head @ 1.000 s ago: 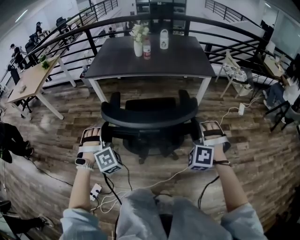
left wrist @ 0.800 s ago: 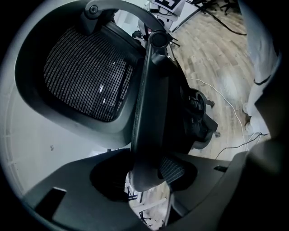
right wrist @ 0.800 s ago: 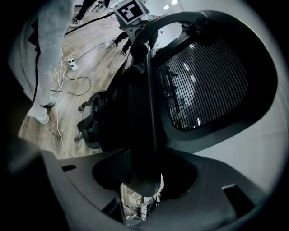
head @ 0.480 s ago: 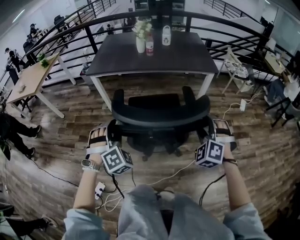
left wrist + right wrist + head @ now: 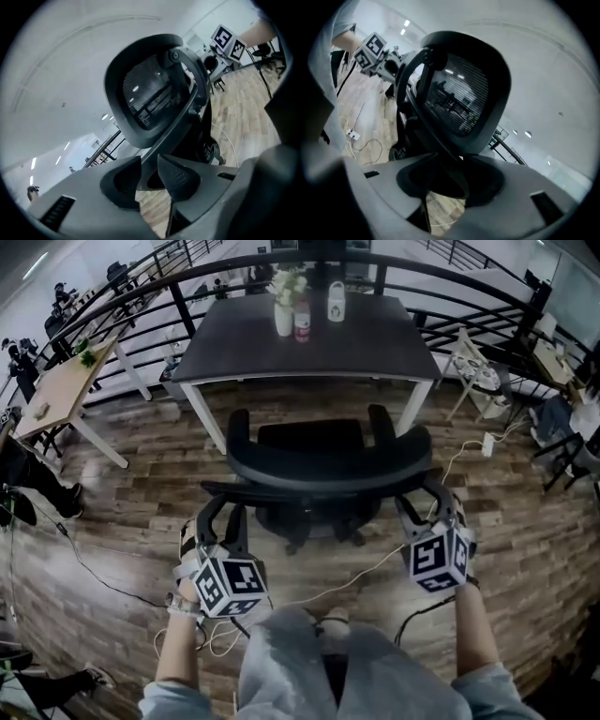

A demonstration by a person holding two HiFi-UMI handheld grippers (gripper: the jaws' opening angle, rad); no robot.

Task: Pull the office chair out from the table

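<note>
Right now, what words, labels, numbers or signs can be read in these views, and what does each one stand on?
No text can be read.
Sticker on the office chair back: lines of white print, too blurred to read.
Red bottle on the table: label too small.
White container: marking too small.
Left marker cube and right marker cube: square coded patterns, no letters.

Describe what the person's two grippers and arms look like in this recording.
The left gripper and right gripper are matching dark grey tools, each with two curved black jaws. Each carries a white cube printed with black square markers. A dark cable trails from the right one. The person wears light blue-grey sleeves pushed up the forearms.
</note>
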